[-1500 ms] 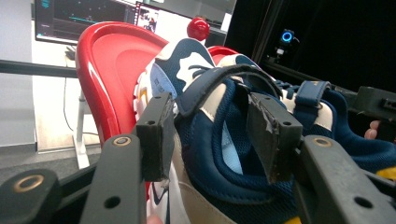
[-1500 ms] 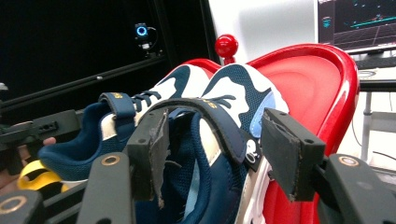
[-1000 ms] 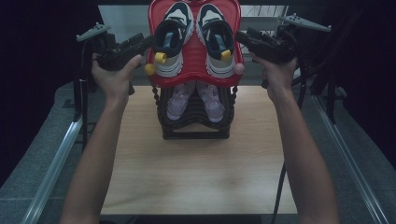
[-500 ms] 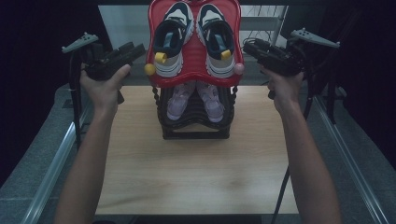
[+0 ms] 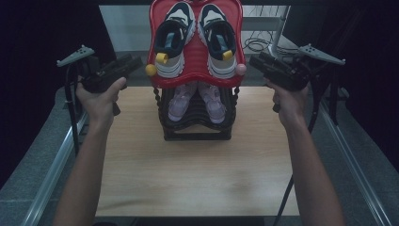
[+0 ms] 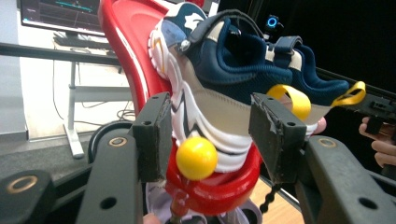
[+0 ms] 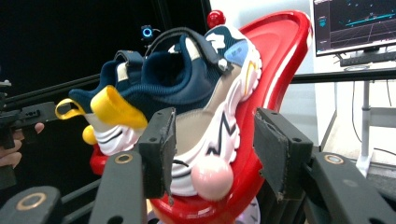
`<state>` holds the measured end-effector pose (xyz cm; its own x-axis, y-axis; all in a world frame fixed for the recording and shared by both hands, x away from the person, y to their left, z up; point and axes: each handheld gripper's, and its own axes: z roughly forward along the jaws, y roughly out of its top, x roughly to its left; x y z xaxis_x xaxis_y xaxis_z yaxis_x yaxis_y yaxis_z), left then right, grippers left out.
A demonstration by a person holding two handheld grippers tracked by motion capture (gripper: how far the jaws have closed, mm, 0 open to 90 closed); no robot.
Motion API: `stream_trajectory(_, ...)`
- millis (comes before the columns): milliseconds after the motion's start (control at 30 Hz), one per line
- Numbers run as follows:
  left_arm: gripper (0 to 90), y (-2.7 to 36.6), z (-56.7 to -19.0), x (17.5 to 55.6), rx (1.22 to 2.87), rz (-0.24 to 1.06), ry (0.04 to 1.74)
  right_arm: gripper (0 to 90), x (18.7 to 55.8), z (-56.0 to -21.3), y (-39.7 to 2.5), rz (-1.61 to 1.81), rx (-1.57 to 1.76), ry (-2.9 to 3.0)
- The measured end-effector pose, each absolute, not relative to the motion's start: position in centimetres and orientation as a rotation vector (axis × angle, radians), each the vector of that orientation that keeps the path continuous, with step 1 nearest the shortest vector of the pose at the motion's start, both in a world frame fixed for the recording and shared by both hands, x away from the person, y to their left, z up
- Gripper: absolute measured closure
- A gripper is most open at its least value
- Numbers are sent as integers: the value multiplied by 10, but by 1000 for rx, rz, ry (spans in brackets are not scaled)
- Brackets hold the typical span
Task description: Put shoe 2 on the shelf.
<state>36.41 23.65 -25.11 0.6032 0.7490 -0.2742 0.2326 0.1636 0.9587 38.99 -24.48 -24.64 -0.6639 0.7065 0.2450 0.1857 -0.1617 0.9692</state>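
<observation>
Navy mesh sneakers (image 5: pixel 195 40) – glossy red scalloped tray (image 5: pixel 237 33), round knobs.

Two navy-and-white sneakers with yellow heel loops (image 5: pixel 175 40) (image 5: pixel 217 40) lie side by side on one glossy red plastic tray (image 5: pixel 195 81). Two pale lilac shoes (image 5: pixel 179 101) (image 5: pixel 211 101) sit beneath it on one black wavy rack (image 5: pixel 195 129). The tray's front corners carry two small balls (one yellow (image 5: pixel 150 69), one pink (image 5: pixel 241 69)). Two black two-jaw grippers: left gripper (image 5: pixel 136 61), right gripper (image 5: pixel 254 60). One light wooden table (image 5: pixel 197 174).
</observation>
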Motion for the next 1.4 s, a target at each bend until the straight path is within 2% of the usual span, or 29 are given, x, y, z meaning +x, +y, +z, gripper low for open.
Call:
stream_trajectory(333,493,244,-276,353,1412,426,917,500,379,-274,-254,1911,1044,1727)
stream_trajectory(833,492,245,-364,341,1507,360,984,501,363,-349,-274,1908,1142,1771)
stream_trajectory(1400,492,236,-406,330,1605,332,1005,504,347,-411,-279,1841,1225,1852)
